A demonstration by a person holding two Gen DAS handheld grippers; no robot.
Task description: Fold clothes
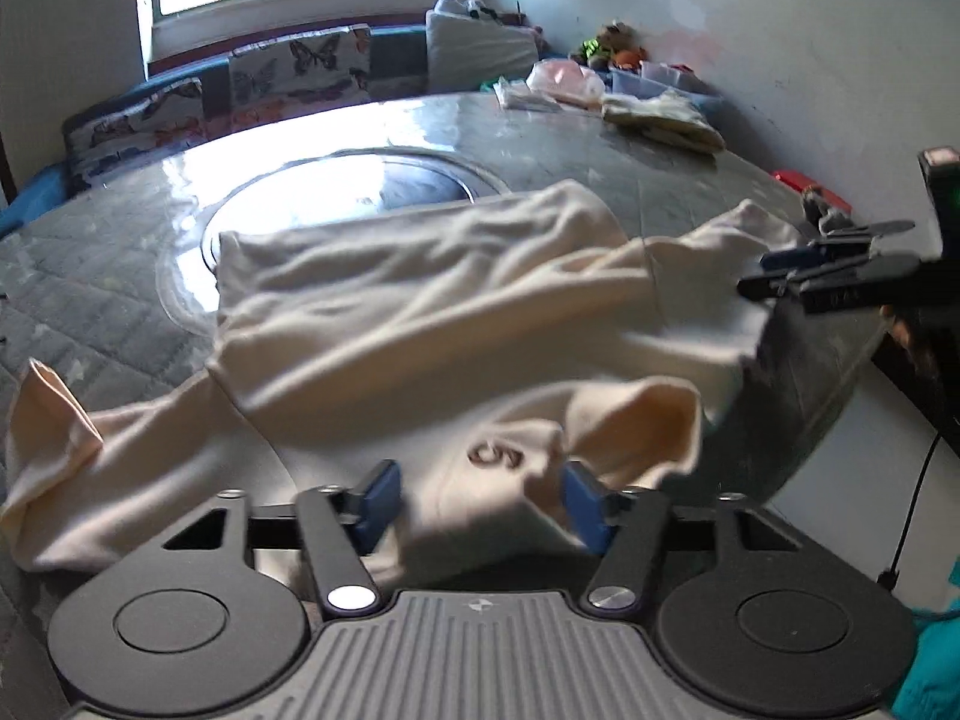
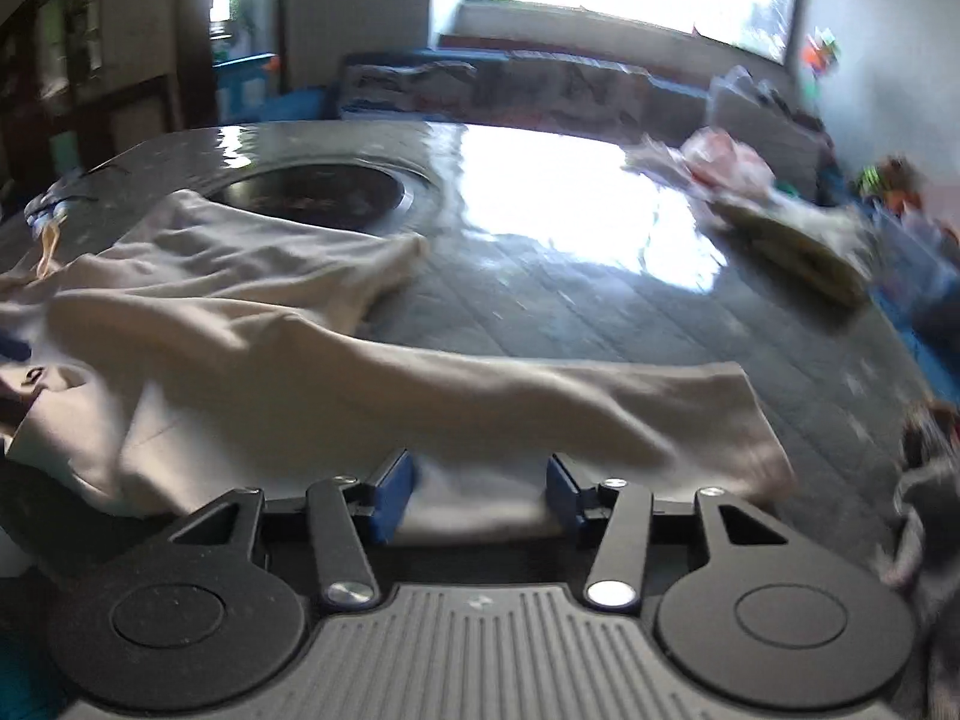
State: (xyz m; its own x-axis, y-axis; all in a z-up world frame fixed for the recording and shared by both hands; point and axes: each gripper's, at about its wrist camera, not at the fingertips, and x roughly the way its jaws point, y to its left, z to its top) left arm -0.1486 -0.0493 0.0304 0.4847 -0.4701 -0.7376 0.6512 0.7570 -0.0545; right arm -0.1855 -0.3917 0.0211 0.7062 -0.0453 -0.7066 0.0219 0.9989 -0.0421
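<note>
The cream long-sleeved cotton garment [image 1: 432,300] is spread crosswise before the left tool [image 1: 477,501], collar nearest; both tools stand apart, the right tool [image 2: 480,483] at its sleeve.

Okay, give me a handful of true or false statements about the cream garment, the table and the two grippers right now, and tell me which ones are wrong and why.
1. The cream garment lies spread and rumpled on the table. True.
2. The left gripper is shut tight on the garment. False: its jaws stand apart, with fabric lying between them.
3. The right gripper has its jaws apart too, at the garment's near edge. True.
4. The garment is dark blue. False: it is cream, with a small dark mark near the left gripper.
5. Other clothes sit piled at the table's far side. True.
6. The table's round centre inset is fully covered by the garment. False: most of it shows.
</note>
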